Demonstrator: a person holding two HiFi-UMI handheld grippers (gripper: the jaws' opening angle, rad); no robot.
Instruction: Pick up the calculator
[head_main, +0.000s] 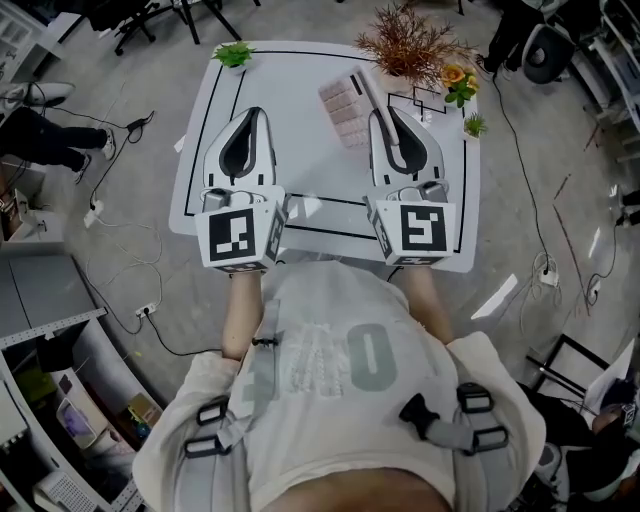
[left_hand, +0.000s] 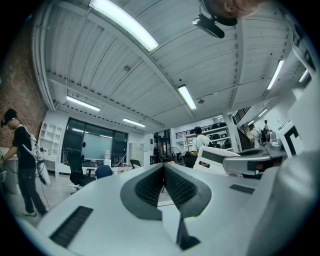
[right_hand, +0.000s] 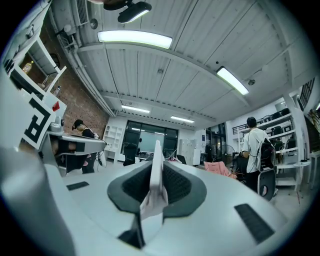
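Holding the calculator (head_main: 345, 108) on edge in my right gripper (head_main: 384, 118), I have my fingers clamped on its slim body, one pad against each flat side. From above, its pinkish keyed face is turned to the left and its far end reaches beyond my fingertips. It sits over the far middle of the white table (head_main: 300, 175). In the right gripper view it stands as a thin pale slab, upright between the dark ribbed pads (right_hand: 179, 182), with the room behind it rather than the tabletop.

My left gripper (head_main: 254, 115) is level beside the right one, over the left part of the table and well apart from the calculator. Its fingers are pressed together along their length with nothing between them; the left gripper view shows the two ribbed pads (left_hand: 147, 187) meeting in a single seam.

A black outline (head_main: 215, 100) runs around the tabletop. Along the far edge are a small green plant (head_main: 233, 54) at the left corner, a dried brown plant (head_main: 410, 45) to the right, and orange flowers (head_main: 457, 78) near the right corner.
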